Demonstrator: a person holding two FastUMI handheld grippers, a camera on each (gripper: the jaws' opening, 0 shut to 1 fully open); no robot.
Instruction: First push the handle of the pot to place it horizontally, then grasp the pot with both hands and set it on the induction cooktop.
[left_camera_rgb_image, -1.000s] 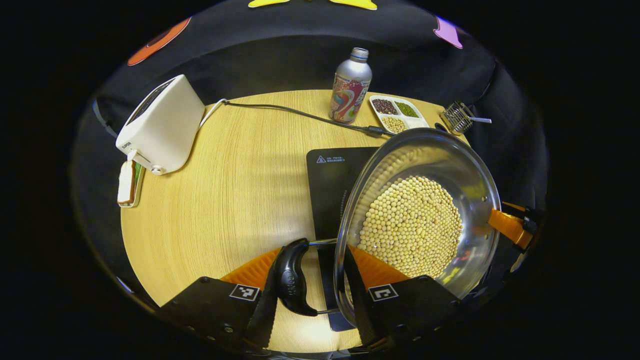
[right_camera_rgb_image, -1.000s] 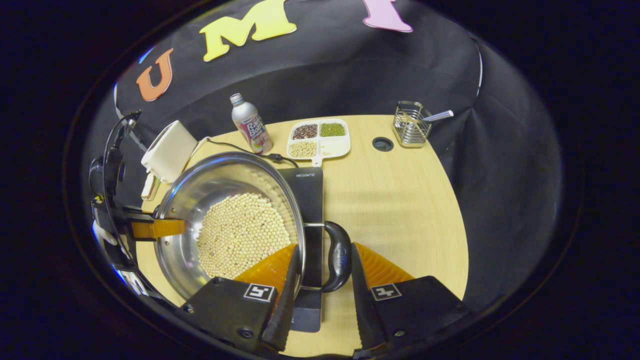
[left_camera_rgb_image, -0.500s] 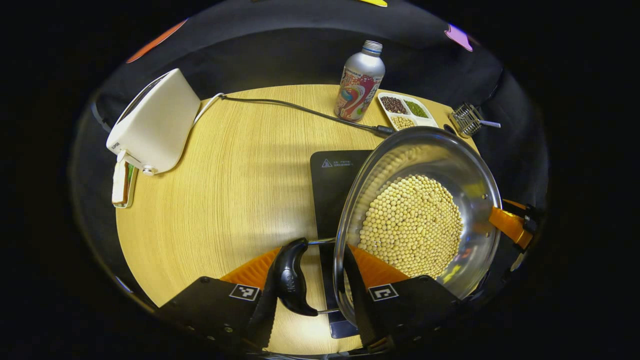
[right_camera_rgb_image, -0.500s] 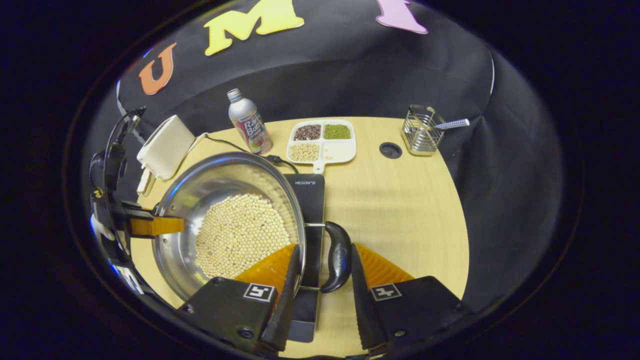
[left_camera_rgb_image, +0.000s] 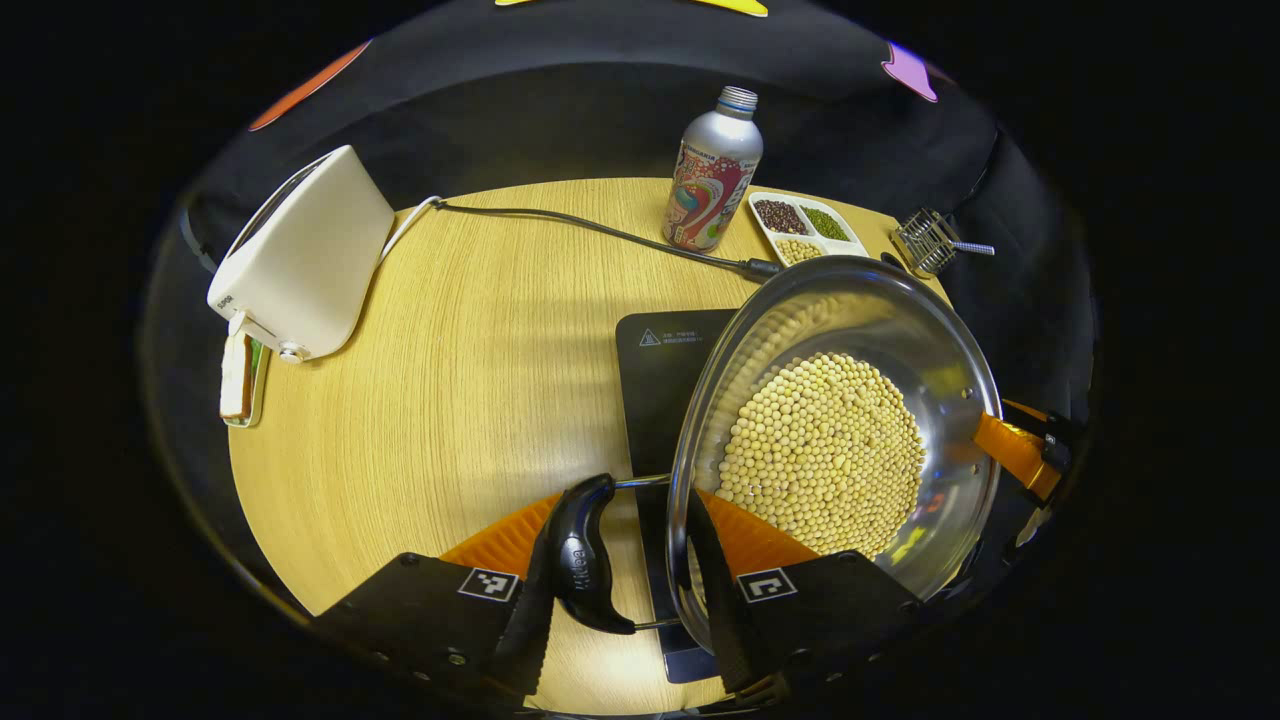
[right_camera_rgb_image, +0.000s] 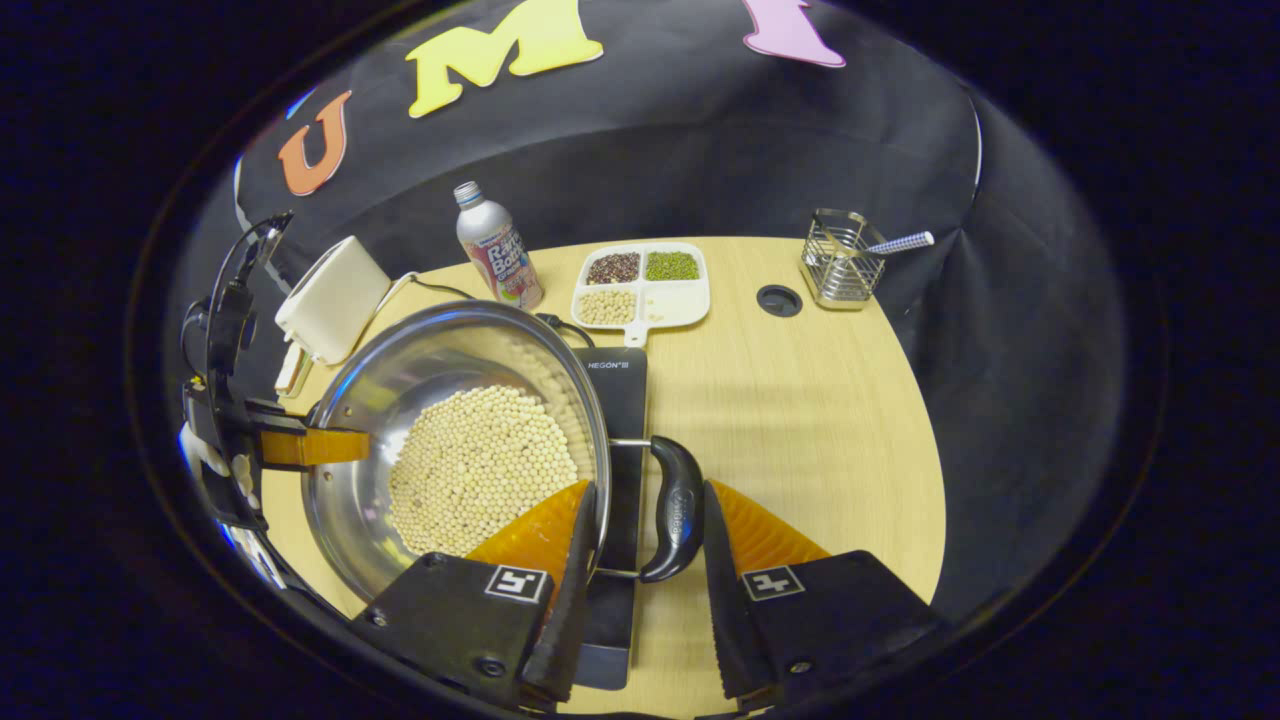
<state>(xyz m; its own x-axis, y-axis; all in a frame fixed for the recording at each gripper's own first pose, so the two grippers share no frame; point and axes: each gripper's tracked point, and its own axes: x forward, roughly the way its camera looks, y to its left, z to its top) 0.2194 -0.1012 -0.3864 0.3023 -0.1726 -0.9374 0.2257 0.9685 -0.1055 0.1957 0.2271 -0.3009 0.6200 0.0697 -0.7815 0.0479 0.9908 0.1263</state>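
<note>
The pot (left_camera_rgb_image: 835, 440) has drifted slightly further over the induction cooktop (left_camera_rgb_image: 665, 370) near the table's centre, so set-down looks close. The left gripper (left_camera_rgb_image: 610, 575) and right gripper (right_camera_rgb_image: 640, 560) each clench a black side handle. Steel pot, filled with pale beans

Left gripper view close above pot (left_camera_rgb_image: 835, 450) from its left side, right gripper view opposite, both facing the booth wall, sharing pot and table (right_camera_rgb_image: 810, 400).
</note>
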